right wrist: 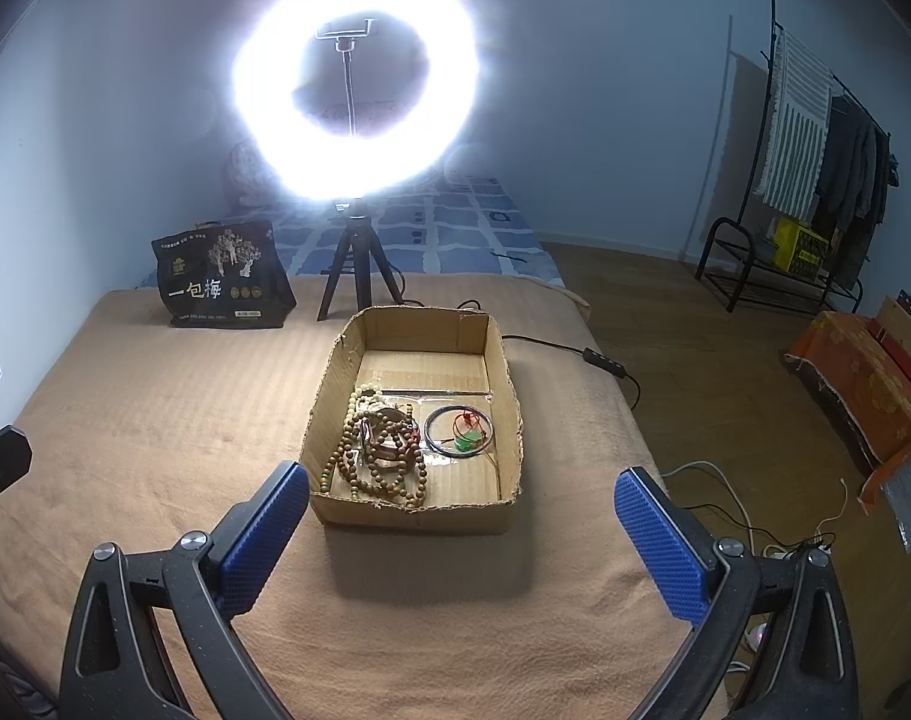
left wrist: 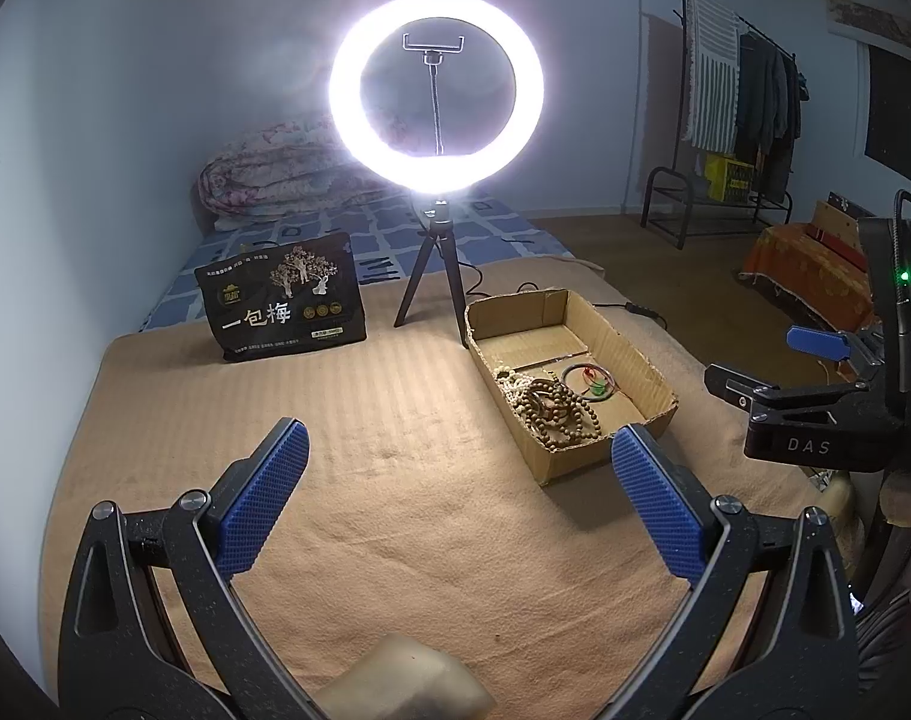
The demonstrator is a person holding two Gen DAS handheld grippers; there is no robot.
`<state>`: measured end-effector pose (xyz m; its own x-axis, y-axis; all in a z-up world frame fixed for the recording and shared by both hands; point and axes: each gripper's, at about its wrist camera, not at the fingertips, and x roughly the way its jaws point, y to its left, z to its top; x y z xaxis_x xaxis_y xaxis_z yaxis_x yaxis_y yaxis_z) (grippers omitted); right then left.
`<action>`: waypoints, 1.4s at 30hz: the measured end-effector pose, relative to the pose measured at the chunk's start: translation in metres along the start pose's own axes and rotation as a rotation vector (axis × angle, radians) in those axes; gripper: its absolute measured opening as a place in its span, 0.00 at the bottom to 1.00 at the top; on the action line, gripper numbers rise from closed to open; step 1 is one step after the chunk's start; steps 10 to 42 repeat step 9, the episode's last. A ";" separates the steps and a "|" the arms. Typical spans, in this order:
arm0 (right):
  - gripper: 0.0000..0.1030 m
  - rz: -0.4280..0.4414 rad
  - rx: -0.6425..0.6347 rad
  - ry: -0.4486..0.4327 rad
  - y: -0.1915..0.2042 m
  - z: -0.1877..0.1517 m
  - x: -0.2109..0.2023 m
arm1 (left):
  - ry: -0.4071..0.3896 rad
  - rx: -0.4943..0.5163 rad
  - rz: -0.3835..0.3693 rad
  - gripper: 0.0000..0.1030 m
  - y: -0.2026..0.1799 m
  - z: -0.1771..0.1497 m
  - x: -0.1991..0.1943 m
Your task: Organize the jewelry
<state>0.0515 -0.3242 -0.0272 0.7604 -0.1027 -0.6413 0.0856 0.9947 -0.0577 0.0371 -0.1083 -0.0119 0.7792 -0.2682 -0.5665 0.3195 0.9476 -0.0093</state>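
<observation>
An open cardboard box [right wrist: 503, 360] stands on the tan blanket, and it shows in the left wrist view [left wrist: 629, 354] to the right. Inside lie wooden bead strings [right wrist: 389, 450] [left wrist: 557, 405] and a dark bangle with a green charm [right wrist: 458, 429] [left wrist: 590, 381]. My right gripper [right wrist: 461, 498] is open and empty, just in front of the box's near wall. My left gripper [left wrist: 458, 450] is open and empty above bare blanket, left of the box. The right gripper [left wrist: 773, 372] shows at the right edge of the left wrist view.
A lit ring light on a tripod [left wrist: 434, 93] [right wrist: 353, 78] stands behind the box. A black printed bag [left wrist: 281, 300] [right wrist: 221, 276] stands at the back left. A cable with a switch [right wrist: 602, 357] runs off the bed's right edge. A clothes rack [right wrist: 815, 180] stands on the floor.
</observation>
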 end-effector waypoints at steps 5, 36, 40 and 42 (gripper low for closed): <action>1.00 0.000 -0.001 0.000 0.000 0.000 0.000 | -0.008 0.004 0.007 1.00 -0.001 0.002 -0.003; 1.00 -0.001 0.000 0.000 0.000 0.000 0.000 | -0.022 0.000 0.014 1.00 -0.001 0.003 -0.006; 1.00 -0.001 0.000 0.000 0.000 0.000 0.000 | -0.022 0.000 0.014 1.00 -0.001 0.003 -0.006; 1.00 -0.001 0.000 0.000 0.000 0.000 0.000 | -0.022 0.000 0.014 1.00 -0.001 0.003 -0.006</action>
